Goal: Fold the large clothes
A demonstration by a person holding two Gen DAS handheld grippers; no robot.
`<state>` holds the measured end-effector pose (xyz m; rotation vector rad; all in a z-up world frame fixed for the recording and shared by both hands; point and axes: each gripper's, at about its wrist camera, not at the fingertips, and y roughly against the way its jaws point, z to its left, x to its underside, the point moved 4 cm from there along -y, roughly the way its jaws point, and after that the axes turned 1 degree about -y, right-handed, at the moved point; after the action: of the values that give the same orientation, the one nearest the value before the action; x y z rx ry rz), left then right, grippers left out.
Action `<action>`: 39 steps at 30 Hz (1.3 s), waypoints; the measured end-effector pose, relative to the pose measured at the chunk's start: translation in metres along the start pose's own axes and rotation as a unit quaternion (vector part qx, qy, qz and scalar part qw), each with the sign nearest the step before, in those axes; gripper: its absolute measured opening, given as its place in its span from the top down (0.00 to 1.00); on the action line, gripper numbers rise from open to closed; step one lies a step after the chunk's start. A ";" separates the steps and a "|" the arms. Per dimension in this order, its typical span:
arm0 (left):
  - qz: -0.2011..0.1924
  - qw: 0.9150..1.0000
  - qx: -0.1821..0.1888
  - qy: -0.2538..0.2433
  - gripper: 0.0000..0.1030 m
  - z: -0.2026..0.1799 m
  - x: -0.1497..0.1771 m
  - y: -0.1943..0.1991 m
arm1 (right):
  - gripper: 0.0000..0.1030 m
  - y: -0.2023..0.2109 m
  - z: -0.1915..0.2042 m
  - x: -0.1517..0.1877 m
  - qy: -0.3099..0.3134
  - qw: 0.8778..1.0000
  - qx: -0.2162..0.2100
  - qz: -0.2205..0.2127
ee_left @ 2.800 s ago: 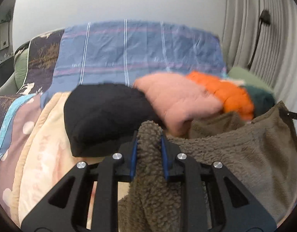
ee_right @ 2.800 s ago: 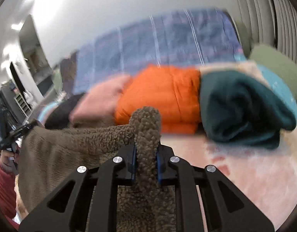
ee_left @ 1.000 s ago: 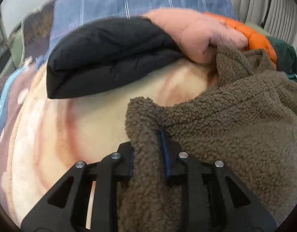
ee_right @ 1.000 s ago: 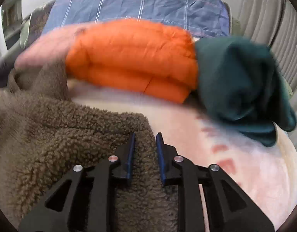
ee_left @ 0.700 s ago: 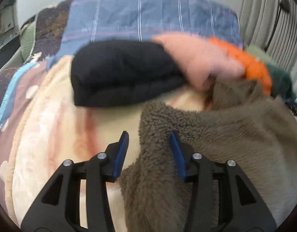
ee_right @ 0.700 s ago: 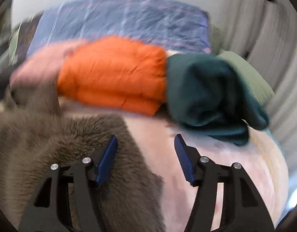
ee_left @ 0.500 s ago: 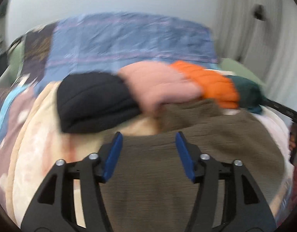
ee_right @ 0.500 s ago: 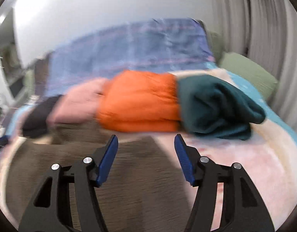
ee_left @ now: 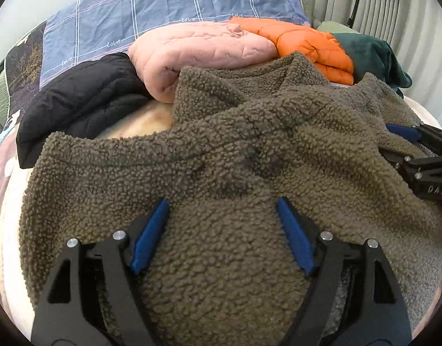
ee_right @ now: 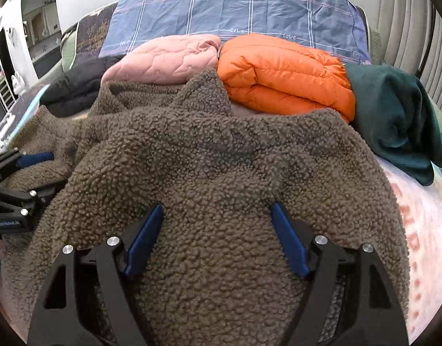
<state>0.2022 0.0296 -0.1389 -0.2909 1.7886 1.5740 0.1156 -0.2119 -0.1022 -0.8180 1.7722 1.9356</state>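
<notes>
A brown-olive fleece jacket [ee_left: 249, 150] lies spread and rumpled on the bed, also filling the right wrist view [ee_right: 221, 158]. My left gripper [ee_left: 222, 201] is open, its blue-padded jaws wide apart over the fleece near its front edge. My right gripper [ee_right: 216, 207] is open the same way over the jacket's right side. Each gripper shows in the other's view: the right one [ee_left: 417, 155] at the right edge, the left one [ee_right: 22, 178] at the left edge.
Folded clothes lie in a row behind the fleece: black jacket [ee_left: 77, 101], pink quilted jacket [ee_left: 198, 49], orange puffer [ee_right: 281, 75], dark green garment [ee_right: 399, 115]. A blue plaid pillow [ee_right: 235, 8] stands at the back. The pale patterned bedcover [ee_right: 422, 230] shows at the right.
Both grippers held the fleece raised, lowered it onto the bed, then opened and let it go. They now sit low over the spread jacket.
</notes>
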 end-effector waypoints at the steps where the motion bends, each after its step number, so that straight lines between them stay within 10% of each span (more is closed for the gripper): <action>1: -0.001 1.000 0.004 0.002 0.23 0.003 0.000 0.001 | 0.26 0.004 -0.003 -0.002 -0.011 1.000 -0.002 -0.001; 8: -0.006 1.000 0.010 0.006 0.23 0.003 0.002 0.005 | 0.27 0.059 0.016 -0.032 -0.081 0.989 -0.101 -0.071; 14: -0.018 0.999 0.032 0.030 0.23 0.011 0.003 0.009 | 0.23 -0.053 0.025 -0.010 -0.046 0.998 -0.009 0.048; 22: -0.022 0.997 0.059 0.050 0.23 0.020 0.006 0.014 | 0.23 -0.037 0.036 -0.020 -0.038 0.999 0.007 0.027; 27: -0.037 0.998 0.032 0.034 0.22 0.014 0.014 0.026 | 0.25 0.052 0.049 0.007 -0.098 0.995 -0.012 -0.030; 30: -0.041 0.998 0.034 0.039 0.22 0.015 0.015 0.027 | 0.25 0.091 0.085 0.031 -0.016 0.997 -0.025 -0.065; 33: -0.039 0.997 0.044 0.046 0.20 0.018 0.013 0.026 | 0.17 0.038 0.090 0.076 0.000 1.000 0.000 0.018; 35: -0.040 0.997 0.046 0.050 0.20 0.019 0.013 0.025 | 0.16 0.032 0.098 0.081 0.056 0.998 0.029 -0.028; 39: -0.046 0.996 0.051 0.055 0.20 0.021 0.015 0.027 | 0.40 0.057 0.088 0.072 -0.002 1.000 0.005 -0.008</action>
<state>0.1834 0.0599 -0.1272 -0.4129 1.9057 1.4218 0.0115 -0.1391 -0.1031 -0.8216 1.7656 1.9150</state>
